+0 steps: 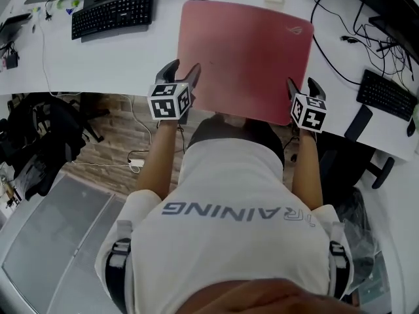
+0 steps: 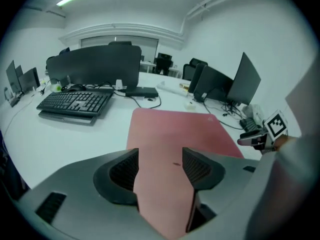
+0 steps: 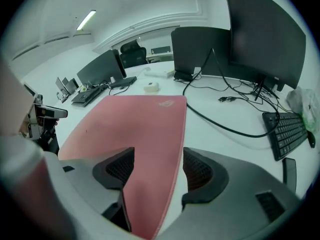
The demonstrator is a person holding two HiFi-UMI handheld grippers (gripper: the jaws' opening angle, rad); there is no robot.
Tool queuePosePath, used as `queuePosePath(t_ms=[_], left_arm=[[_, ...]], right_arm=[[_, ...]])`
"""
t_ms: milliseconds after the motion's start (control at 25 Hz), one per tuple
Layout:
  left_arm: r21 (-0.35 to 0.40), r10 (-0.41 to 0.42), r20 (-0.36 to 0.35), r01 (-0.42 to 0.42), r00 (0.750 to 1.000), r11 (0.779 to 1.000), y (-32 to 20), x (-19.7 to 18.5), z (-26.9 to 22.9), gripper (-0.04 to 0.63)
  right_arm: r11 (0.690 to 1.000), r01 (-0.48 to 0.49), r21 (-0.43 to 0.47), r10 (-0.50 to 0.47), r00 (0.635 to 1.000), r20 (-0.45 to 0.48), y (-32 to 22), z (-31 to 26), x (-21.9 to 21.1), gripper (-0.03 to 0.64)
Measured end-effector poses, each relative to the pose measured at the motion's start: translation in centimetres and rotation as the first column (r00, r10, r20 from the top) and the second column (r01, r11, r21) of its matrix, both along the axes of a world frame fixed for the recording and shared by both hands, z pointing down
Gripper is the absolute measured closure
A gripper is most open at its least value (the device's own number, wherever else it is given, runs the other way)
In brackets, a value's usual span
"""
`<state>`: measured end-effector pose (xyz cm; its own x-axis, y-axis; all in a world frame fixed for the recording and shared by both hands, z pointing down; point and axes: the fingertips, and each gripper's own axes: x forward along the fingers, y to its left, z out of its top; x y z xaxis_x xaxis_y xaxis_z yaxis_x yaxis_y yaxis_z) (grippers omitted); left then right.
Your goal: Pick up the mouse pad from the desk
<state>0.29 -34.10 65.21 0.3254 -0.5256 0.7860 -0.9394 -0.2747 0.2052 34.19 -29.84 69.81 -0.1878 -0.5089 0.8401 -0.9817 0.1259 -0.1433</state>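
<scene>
Only via gripper views: mouse pad (image 2: 170,129) betw. parted jaws.

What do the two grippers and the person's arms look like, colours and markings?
The left gripper and right gripper have grey bodies with two dark curved jaws lined by ribbed black pads. Each carries a white cube printed with black square markers. The arms are bare below a white T-shirt's short sleeves.
</scene>
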Motion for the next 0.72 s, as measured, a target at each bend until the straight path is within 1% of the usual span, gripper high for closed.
queuePosePath(t_ms=[40, 120, 280, 400, 520, 600, 720], left_arm=[[-0.026, -0.003, 0.028, 0.003, 1.000, 1.000, 0.1, -0.6, 1.1, 0.304], [-0.077, -0.003, 0.073, 0.009, 0.997, 0.997, 0.6, -1.8, 3.0, 0.295], [-0.151, 0.001, 0.108, 0.016, 0.994, 0.988, 1.1, -3.0, 5.5, 0.275], [-0.176, 0.022, 0.142, 0.004, 0.990, 0.984, 1.0, -3.5, 7.1, 0.264], [-0.181, 0.041, 0.180, -0.008, 0.983, 0.983, 0.7, -3.8, 8.1, 0.262], [-0.189, 0.049, 0.184, -0.013, 0.982, 0.982, 0.7, -3.7, 8.7, 0.260], [-0.200, 0.025, 0.153, 0.006, 0.988, 0.980, 0.8, -3.6, 9.1, 0.256]], right_arm=[[1.000, -0.001, -0.017, 0.001, 1.000, -0.002, 0.1, 0.6, -0.1, 0.294], [0.999, 0.000, -0.044, 0.000, 1.000, -0.006, 0.3, 1.7, -0.2, 0.272], [0.996, 0.007, -0.093, -0.009, 1.000, -0.016, 0.7, 3.4, -0.7, 0.258], [0.993, 0.008, -0.117, -0.012, 0.999, -0.034, 1.0, 4.3, -0.9, 0.252], [0.994, -0.003, -0.112, -0.002, 0.999, -0.048, 1.0, 4.5, -1.0, 0.249], [0.994, -0.005, -0.112, 0.000, 0.999, -0.048, 1.0, 4.5, -1.0, 0.249], [0.993, -0.003, -0.118, -0.004, 0.998, -0.057, 1.0, 4.6, -0.9, 0.250]])
